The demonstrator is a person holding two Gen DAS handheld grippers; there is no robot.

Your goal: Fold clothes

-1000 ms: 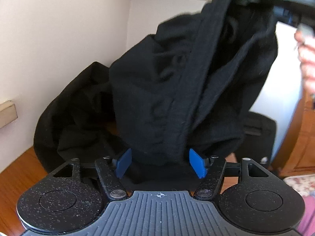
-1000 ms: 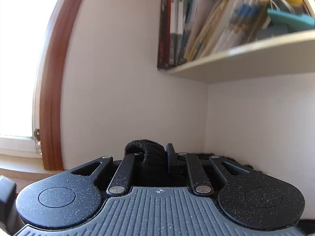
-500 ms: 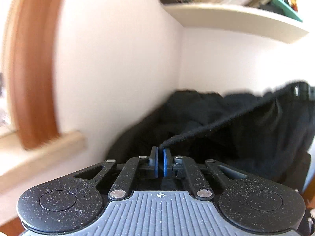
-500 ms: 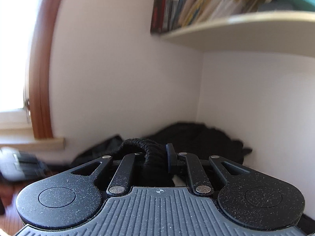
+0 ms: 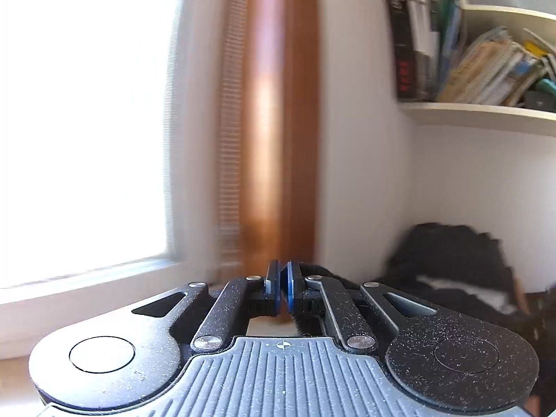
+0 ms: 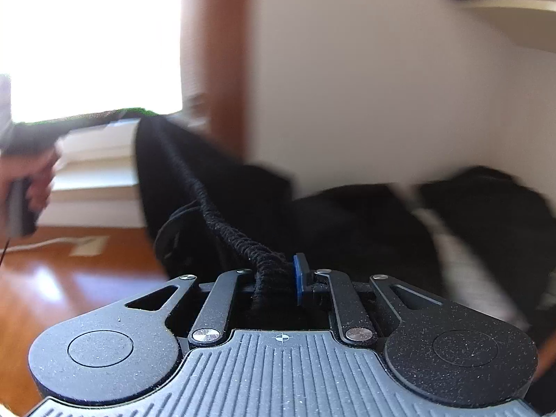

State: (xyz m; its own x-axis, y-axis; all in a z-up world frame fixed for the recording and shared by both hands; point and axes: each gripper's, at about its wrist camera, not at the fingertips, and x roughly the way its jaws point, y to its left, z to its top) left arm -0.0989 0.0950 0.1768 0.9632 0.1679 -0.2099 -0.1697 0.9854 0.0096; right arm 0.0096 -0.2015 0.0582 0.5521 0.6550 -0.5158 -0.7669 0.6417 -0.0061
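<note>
My left gripper (image 5: 279, 288) is shut, blue pads pressed together, and a thin black hem (image 5: 321, 272) runs out of them to the right. My right gripper (image 6: 278, 278) is shut on a thick bunched hem of the same black garment (image 6: 194, 180). From there the cloth stretches taut, up and to the left, toward a hand (image 6: 31, 184) gripping the other tool's handle at the frame's edge. The rest of the garment hangs below that taut edge. A pile of dark clothes (image 6: 486, 208) lies against the wall, also seen in the left wrist view as a blurred heap (image 5: 451, 260).
A bright window (image 5: 87, 121) with a wooden frame (image 5: 278, 121) fills the left. A shelf (image 5: 479, 114) full of books juts from the wall's corner above the pile. A glossy wooden surface (image 6: 69, 285) lies below, with a white cable (image 6: 41, 243) on it.
The left gripper went from open around the hanging garment to shut on its hem, then swung up and left toward the window. The right gripper tipped downward, still gripping; the cloth now stretches between them.
</note>
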